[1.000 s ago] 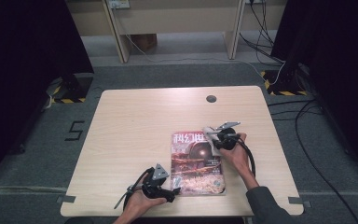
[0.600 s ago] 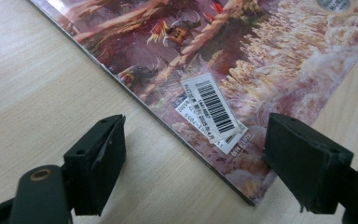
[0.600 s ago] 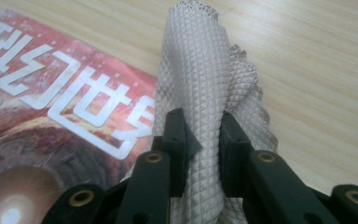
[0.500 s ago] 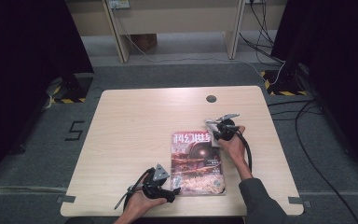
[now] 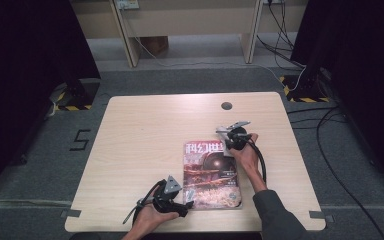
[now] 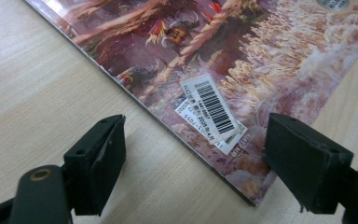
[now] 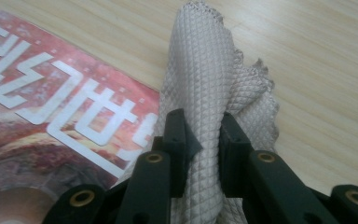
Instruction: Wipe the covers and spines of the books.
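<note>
A magazine (image 5: pixel 211 172) with a red and brown cover lies flat on the wooden table (image 5: pixel 145 135), right of centre. My right gripper (image 5: pixel 228 145) rests at the magazine's top right corner, shut on a bunched grey quilted cloth (image 7: pixel 214 88) that stands up between its jaws and touches the cover (image 7: pixel 51 107). My left gripper (image 5: pixel 189 202) sits at the magazine's near left corner with its jaws wide open. In the left gripper view that corner, with its barcode sticker (image 6: pixel 210 106), lies between the jaws, and the pads (image 6: pixel 103 158) do not touch it.
A round dark cable hole (image 5: pixel 226 106) sits near the table's far edge. Cables (image 5: pixel 325 120) run over the floor to the right. Wooden furniture legs (image 5: pixel 130 40) stand beyond the table.
My right gripper has slid with the cloth from the magazine's right edge up and leftward to its top right corner. The left gripper has stayed put.
</note>
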The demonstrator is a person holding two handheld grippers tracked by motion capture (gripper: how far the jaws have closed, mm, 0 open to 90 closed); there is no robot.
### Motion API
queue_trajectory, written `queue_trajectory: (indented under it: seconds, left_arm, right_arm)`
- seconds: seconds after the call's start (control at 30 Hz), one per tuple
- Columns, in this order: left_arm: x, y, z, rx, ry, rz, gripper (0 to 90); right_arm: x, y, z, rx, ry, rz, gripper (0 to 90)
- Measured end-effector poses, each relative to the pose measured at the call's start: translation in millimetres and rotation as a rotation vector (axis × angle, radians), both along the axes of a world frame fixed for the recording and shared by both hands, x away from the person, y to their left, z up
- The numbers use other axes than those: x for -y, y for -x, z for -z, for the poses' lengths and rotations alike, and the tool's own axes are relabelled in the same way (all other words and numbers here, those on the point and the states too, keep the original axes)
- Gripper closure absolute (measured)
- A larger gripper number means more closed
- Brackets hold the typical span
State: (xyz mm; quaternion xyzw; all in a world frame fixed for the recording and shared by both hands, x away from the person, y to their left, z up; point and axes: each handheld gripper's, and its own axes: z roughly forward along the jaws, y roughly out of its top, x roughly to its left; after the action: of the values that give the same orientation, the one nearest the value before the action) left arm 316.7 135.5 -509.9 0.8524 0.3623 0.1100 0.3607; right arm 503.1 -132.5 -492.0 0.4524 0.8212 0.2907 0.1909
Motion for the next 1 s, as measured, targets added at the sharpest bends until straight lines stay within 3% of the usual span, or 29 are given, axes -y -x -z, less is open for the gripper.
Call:
queue_trajectory:
  seconds: [0.33,0.67,1.0]
  left_arm:
    - [-0.1,-0.2,-0.1,-0.002,-0.002,0.001,19.9]
    - [0.0,0.1,-0.2,0.001,-0.003,0.001,20.0]
    - [0.1,0.3,-0.2,0.005,-0.006,0.002,20.0]
  right_arm:
    - [-36.0,3.8,2.3,0.014,0.001,-0.086,77.3]
    - [-76.3,10.0,3.7,-0.007,-0.031,-0.173,77.3]
    - [-88.2,14.8,5.2,-0.023,-0.067,-0.22,77.3]
